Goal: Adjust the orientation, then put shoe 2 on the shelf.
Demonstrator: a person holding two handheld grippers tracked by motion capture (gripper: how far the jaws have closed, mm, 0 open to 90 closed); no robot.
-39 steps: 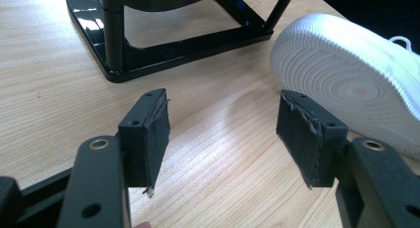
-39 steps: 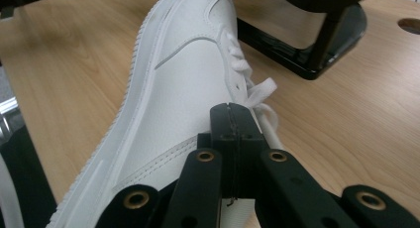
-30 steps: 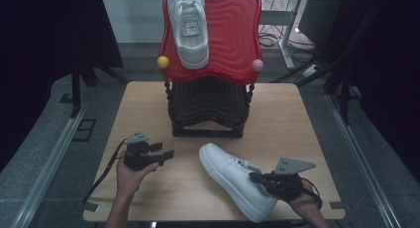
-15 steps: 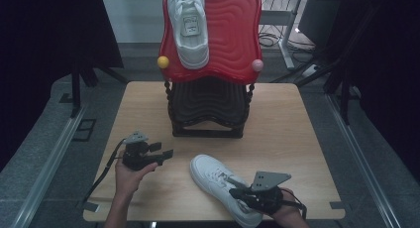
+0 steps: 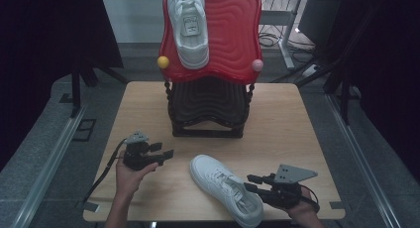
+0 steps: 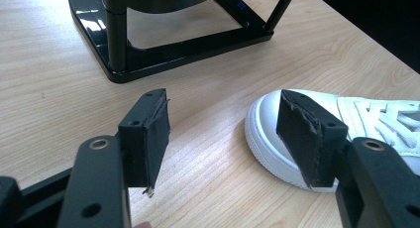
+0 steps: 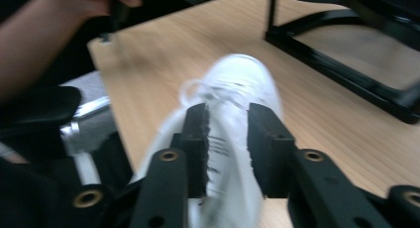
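A white sneaker (image 5: 225,188) lies on the wooden table (image 5: 297,129) near its front edge, toe pointing to the far left. My right gripper (image 5: 250,182) sits at the sneaker's right side, pointing left at its heel end. In the right gripper view its jaws (image 7: 228,114) have just been opening; the blurred sneaker (image 7: 233,84) shows in the gap, and the pads do not press on it. My left gripper (image 5: 162,151) stands open left of the toe. In the left gripper view the toe (image 6: 267,124) lies behind the right jaw, with nothing between the pads (image 6: 223,114).
A black stand (image 5: 208,109) at the table's middle back carries a red wavy board (image 5: 233,39) with a second white sneaker (image 5: 188,25) on it. Yellow (image 5: 163,62) and pink (image 5: 257,65) knobs sit at the board's lower corners. The stand's base (image 6: 173,54) is close ahead of my left gripper.
The sneaker slid left and toward the front edge in my right gripper. That gripper has since parted its jaws and drawn back to the right. The left gripper kept still.
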